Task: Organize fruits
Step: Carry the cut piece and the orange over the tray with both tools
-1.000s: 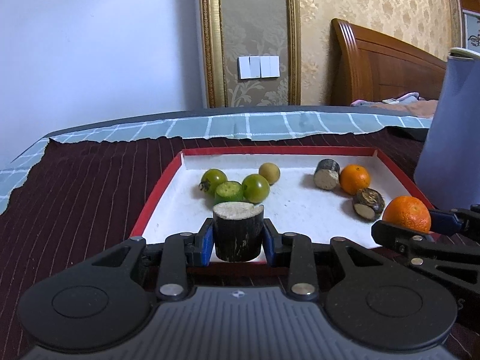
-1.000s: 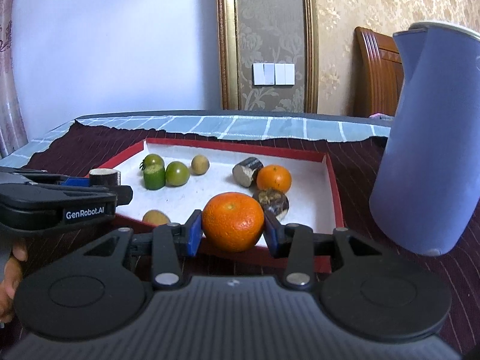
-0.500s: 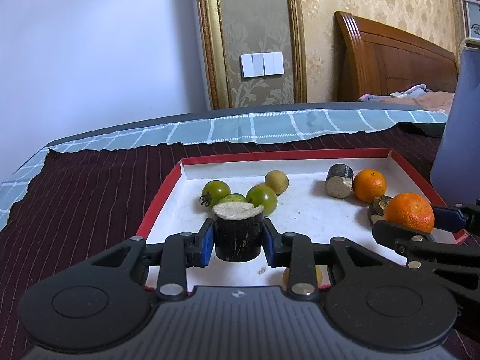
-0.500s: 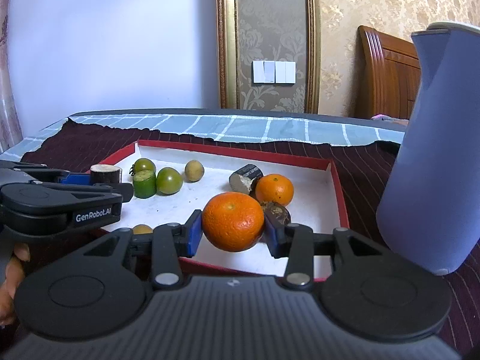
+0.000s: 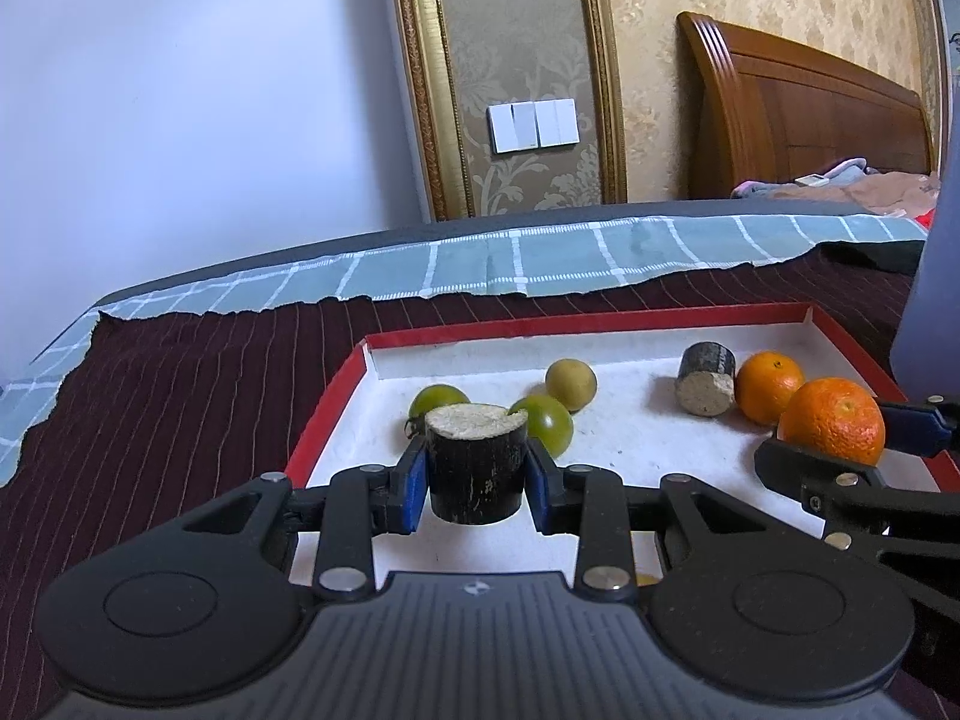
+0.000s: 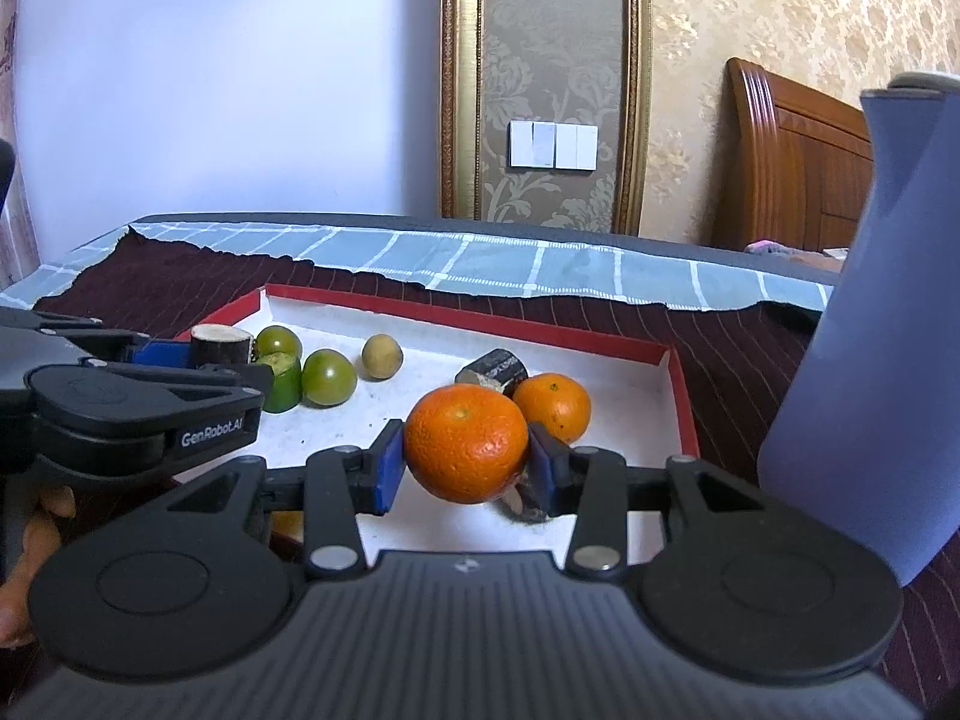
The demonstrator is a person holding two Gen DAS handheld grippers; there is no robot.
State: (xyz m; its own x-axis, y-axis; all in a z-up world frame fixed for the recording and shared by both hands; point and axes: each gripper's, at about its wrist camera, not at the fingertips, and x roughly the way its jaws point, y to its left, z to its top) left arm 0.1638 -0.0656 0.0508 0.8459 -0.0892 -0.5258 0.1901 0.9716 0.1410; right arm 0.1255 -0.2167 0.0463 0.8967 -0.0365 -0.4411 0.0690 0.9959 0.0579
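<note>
My left gripper is shut on a dark sugarcane stub, pale cut end up, held above the near left of the red-rimmed white tray. My right gripper is shut on an orange above the tray's near right part. In the tray lie green tomatoes, a yellowish round fruit, another sugarcane stub and a second orange. A third stub is half hidden behind the held orange.
A tall blue-grey jug stands right of the tray. The tray sits on a dark striped cloth over a checked teal cloth. A wall and a wooden headboard are behind.
Both grippers have moved up and forward over the tray with their fruit still held. The tray and fruit in it sit lower and nearer in both views.
</note>
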